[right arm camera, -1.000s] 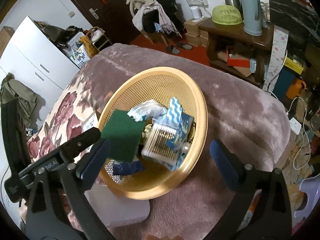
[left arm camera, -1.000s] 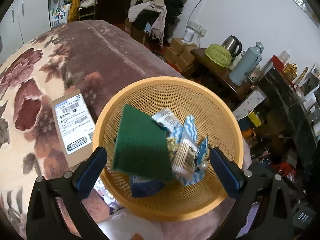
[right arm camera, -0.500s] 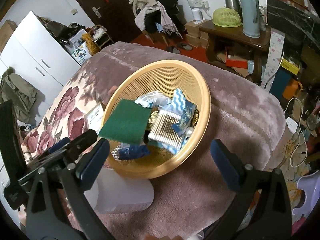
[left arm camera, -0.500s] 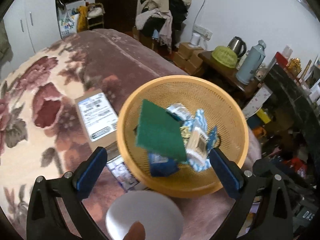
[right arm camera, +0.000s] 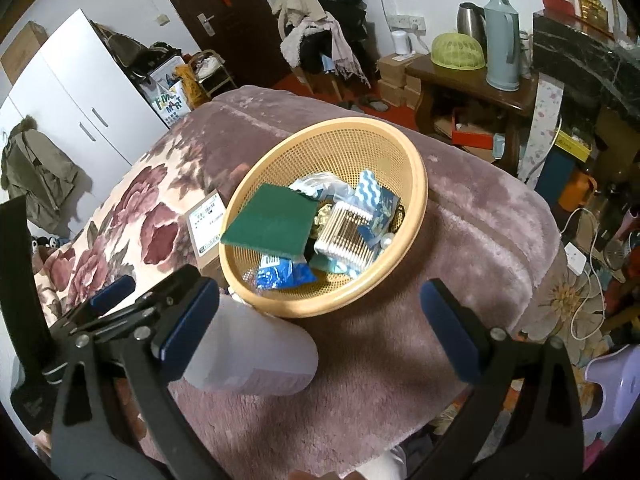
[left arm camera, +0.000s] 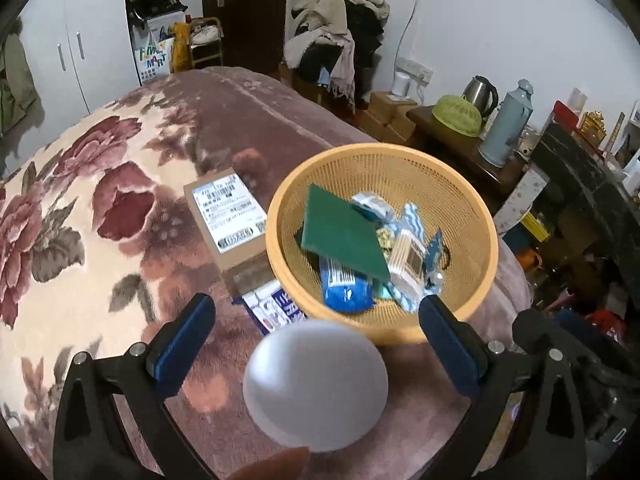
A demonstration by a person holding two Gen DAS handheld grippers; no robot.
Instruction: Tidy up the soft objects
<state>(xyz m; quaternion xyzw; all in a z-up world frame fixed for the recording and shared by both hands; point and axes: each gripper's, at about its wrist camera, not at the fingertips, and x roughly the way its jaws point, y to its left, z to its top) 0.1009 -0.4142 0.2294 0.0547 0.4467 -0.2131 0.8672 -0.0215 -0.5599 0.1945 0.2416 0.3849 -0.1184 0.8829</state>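
An orange mesh basket (left arm camera: 468,208) (right arm camera: 384,148) sits on the plush blanket and holds a green scouring pad (left arm camera: 340,236) (right arm camera: 268,224), a blue packet (left arm camera: 346,290) (right arm camera: 284,276), a pack of cotton swabs (left arm camera: 408,260) (right arm camera: 346,240) and a blue-white pouch (right arm camera: 372,196). My left gripper (left arm camera: 316,334) is open, drawn back from the basket; a white translucent container (left arm camera: 316,384) (right arm camera: 248,356) lies between its fingers, untouched. My right gripper (right arm camera: 320,320) is open too, near the basket's front rim.
A cardboard box with a label (left arm camera: 230,216) (right arm camera: 206,226) lies left of the basket, with a printed pack (left arm camera: 276,308) partly under the rim. Beyond the bed's edge stand a wooden side table (right arm camera: 472,80), a thermos (right arm camera: 502,36) and a pile of clothes (left arm camera: 336,32).
Both grippers have pulled back and up from the basket. The white container has come into view near the left gripper. Basket contents stay put.
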